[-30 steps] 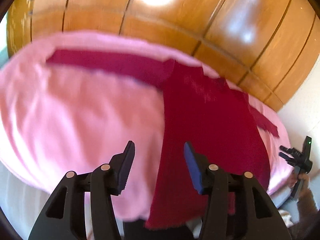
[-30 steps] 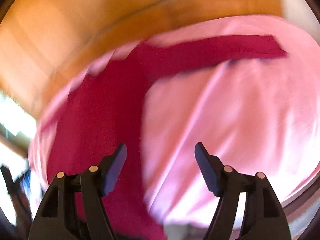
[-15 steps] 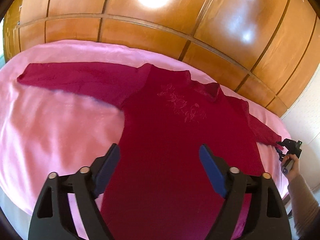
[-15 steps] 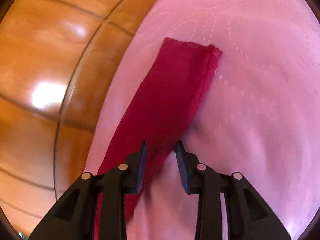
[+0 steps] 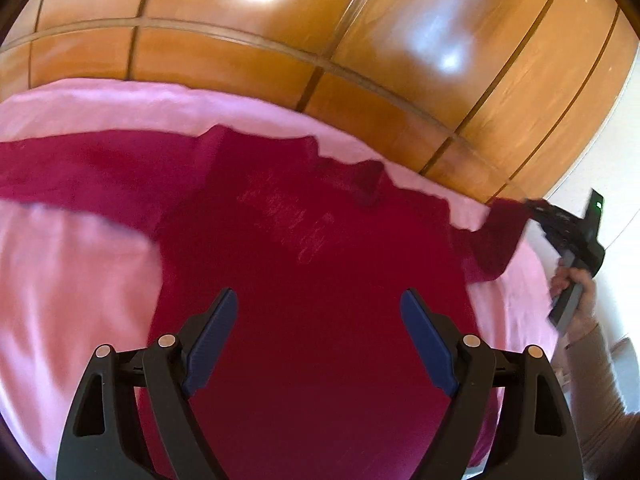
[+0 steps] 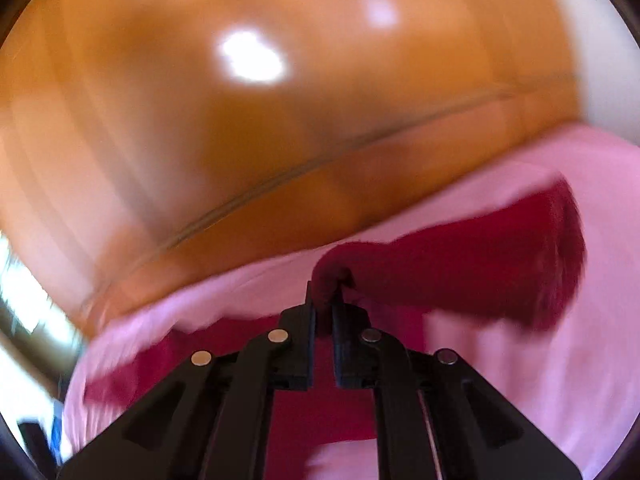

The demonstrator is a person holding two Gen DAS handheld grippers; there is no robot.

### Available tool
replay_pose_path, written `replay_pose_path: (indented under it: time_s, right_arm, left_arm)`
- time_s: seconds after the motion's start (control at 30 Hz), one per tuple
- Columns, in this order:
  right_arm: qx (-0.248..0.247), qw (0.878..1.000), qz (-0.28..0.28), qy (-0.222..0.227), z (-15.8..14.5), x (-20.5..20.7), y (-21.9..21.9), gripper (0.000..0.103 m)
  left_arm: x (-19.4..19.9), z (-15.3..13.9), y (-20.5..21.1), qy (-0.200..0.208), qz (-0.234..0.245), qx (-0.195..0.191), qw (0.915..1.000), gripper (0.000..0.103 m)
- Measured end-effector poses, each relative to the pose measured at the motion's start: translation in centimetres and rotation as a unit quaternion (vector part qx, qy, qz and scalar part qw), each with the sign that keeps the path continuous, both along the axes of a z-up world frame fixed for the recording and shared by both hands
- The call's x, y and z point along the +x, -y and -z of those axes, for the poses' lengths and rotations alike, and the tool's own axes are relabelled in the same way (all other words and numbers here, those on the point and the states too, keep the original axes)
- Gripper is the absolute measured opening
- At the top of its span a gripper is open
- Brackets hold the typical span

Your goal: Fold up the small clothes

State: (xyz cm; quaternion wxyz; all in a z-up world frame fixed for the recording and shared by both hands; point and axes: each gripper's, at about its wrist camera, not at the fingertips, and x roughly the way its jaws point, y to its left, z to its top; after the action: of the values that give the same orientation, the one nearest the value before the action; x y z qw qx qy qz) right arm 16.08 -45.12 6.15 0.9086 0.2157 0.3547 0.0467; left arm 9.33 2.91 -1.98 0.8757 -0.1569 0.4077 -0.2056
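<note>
A dark red sweater [image 5: 320, 260] lies spread face up on a pink sheet [image 5: 72, 272], one sleeve stretched out to the left. My left gripper [image 5: 317, 294] hovers over the sweater's body, open wide, with nothing between its fingers. At the right edge of the left wrist view my right gripper [image 5: 560, 224] holds up the end of the other sleeve [image 5: 496, 236]. In the blurred right wrist view, the right gripper [image 6: 325, 292] has its jaws closing tight, pinching a bunch of that sleeve [image 6: 480, 268], which trails off to the right above the sheet [image 6: 540, 380].
A glossy wooden panelled wall [image 5: 280, 60] rises directly behind the bed. A person's hand [image 5: 576, 300] and beige sleeve grip the right tool at the bed's right edge, in front of a white wall.
The left gripper opened wider and slid from the sweater's edge over its body. The right gripper went to the sleeve end, shut on it and lifted it off the sheet.
</note>
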Motion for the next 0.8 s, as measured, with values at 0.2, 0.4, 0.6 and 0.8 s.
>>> replay_pose_path:
  time_s: [0.2,0.4,0.6,0.8]
  right_arm:
    - [-0.022,0.984,-0.168,-0.051,3.6,2.0,-17.3,0.006]
    - [-0.042,0.968,-0.235,-0.083,7.4,1.7,-24.3,0.049]
    - [-0.019,0.980,-0.184,-0.072,5.8,-1.3,-19.1,0.066]
    - [-0.010,0.992,-0.091,-0.084,5.1,-5.2,-11.0,0.068]
  left_arm:
    - [2.9,0.5,-0.5,-0.033,-0.007,-0.056,0.9978,0.083]
    - [5.9,2.0,-1.0,-0.059,-0.011,-0.074,0.9954,0.083]
    - [10.0,4.4,-1.3,-0.091,-0.022,-0.089,0.9916,0.083]
    - [14.8,7.2,-0.1,-0.130,-0.029,-0.069,0.9887,0.061]
